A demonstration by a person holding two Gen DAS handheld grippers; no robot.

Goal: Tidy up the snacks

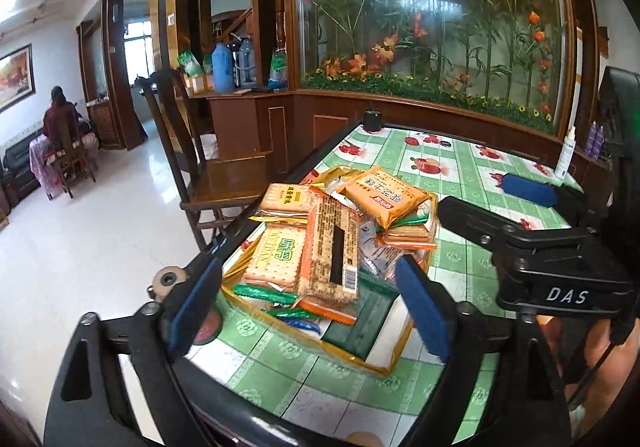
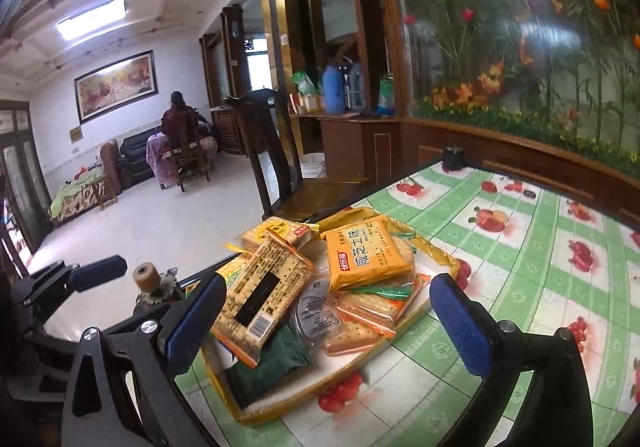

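Both grippers are wide open w/ nothing in them. Left gripper (image 1: 316,311) hangs over the near end of the snack tray (image 1: 384,365), blue pads either side of the pile but not touching any pack. Right gripper (image 2: 328,323) is spread the same way around the tray (image 2: 240,413) from its side, also empty.

Tray is gold-rimmed, sitting at the table's edge on a green checked tablecloth (image 1: 472,167) w/ fruit prints. It's heaped w/ cracker packs: an orange pack (image 2: 366,253) on top at the far side, a barcode pack (image 2: 260,297) lying face down & tilted across the others, and a dark green packet (image 2: 266,367) at the near corner.

Wooden chair (image 1: 208,171) stands just beside the table. Behind that, a glass panel w/ fake flowers (image 1: 432,19). Someone's sitting way across the room (image 2: 178,123), back turned.
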